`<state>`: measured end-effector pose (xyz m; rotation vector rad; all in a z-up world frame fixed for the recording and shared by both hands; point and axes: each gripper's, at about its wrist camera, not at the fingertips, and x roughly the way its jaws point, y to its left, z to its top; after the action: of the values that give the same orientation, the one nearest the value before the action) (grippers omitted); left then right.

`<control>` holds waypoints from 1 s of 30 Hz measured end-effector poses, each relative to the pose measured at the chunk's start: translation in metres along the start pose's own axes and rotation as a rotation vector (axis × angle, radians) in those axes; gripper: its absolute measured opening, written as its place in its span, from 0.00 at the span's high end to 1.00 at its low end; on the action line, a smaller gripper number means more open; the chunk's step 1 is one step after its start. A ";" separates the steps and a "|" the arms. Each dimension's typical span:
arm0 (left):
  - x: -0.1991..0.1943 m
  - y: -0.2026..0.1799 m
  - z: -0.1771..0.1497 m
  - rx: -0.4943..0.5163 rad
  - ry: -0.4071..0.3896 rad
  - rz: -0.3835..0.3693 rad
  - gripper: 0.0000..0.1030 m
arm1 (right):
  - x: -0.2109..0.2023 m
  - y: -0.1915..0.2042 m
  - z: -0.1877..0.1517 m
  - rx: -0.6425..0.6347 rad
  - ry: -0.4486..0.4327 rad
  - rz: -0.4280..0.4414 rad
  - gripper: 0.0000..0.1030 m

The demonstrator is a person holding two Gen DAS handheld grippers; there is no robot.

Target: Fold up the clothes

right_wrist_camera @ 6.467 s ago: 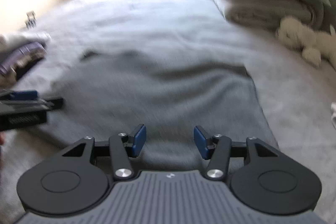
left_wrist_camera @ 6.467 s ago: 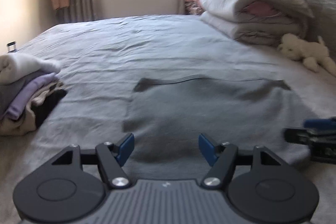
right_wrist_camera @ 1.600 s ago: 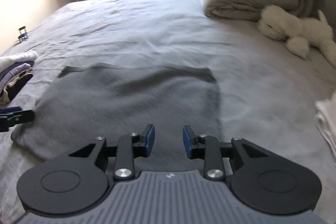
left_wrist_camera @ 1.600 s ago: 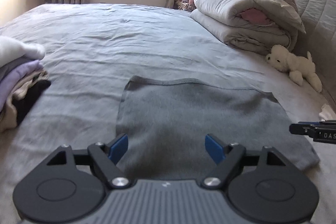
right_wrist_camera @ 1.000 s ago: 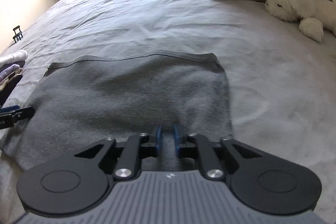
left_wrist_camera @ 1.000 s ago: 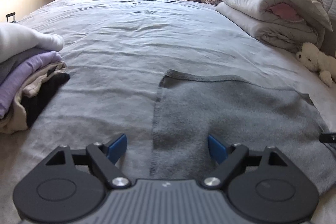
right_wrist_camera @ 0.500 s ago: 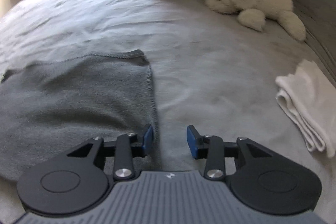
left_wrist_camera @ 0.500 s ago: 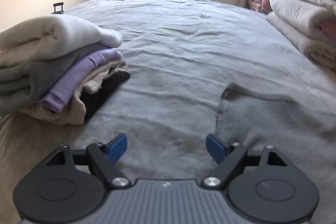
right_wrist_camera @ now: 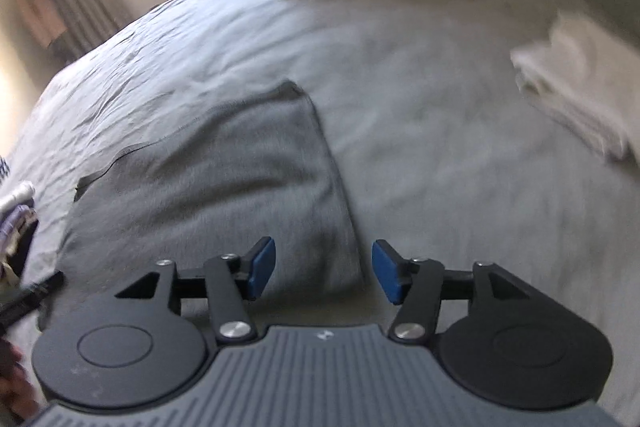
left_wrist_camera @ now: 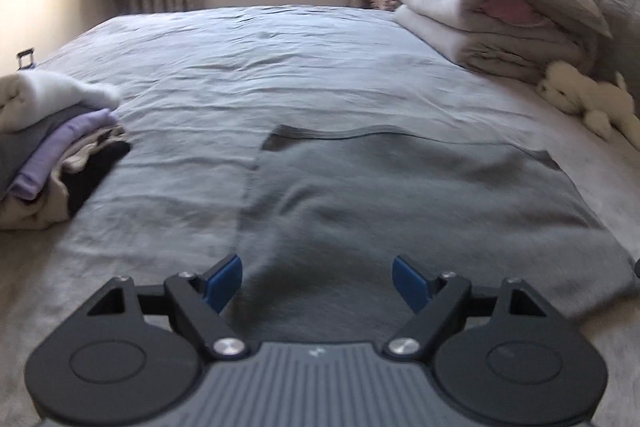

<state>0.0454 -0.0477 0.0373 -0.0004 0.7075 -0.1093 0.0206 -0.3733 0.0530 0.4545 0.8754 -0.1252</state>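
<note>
A dark grey garment point(left_wrist_camera: 400, 211) lies folded flat into a rectangle on the grey bed sheet point(left_wrist_camera: 280, 67). My left gripper point(left_wrist_camera: 316, 281) is open wide over the garment's near left part, pads clear of the cloth. In the right wrist view the same garment point(right_wrist_camera: 224, 195) runs off to the left. My right gripper point(right_wrist_camera: 320, 275) hovers at its near right corner, tilted. Its jaws are opening, and the corner shows in the gap with neither pad pressing on it. The tip of the left gripper point(right_wrist_camera: 36, 291) pokes in at the left edge.
A stack of folded clothes point(left_wrist_camera: 52, 147) sits at the left of the bed. Folded duvets point(left_wrist_camera: 500, 15) and a white plush toy point(left_wrist_camera: 580, 99) lie at the far right. A folded white cloth point(right_wrist_camera: 580, 99) rests to the garment's right. A window is behind.
My right gripper went from shut to open, moved to the garment's right edge and rolled. The left wrist view swung towards the clothes stack, then back over the garment.
</note>
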 end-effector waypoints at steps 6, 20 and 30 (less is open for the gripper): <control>0.002 -0.012 -0.011 0.023 0.013 -0.020 0.19 | 0.003 -0.027 -0.010 0.221 0.038 0.065 0.42; 0.006 -0.026 -0.024 0.103 -0.006 0.019 0.16 | 0.019 0.004 -0.023 0.342 -0.084 0.100 0.43; 0.006 -0.026 -0.023 0.106 0.001 0.016 0.16 | 0.013 0.013 -0.019 0.334 -0.187 0.171 0.62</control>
<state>0.0322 -0.0731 0.0167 0.1068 0.7018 -0.1308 0.0192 -0.3526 0.0364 0.8149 0.6294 -0.1547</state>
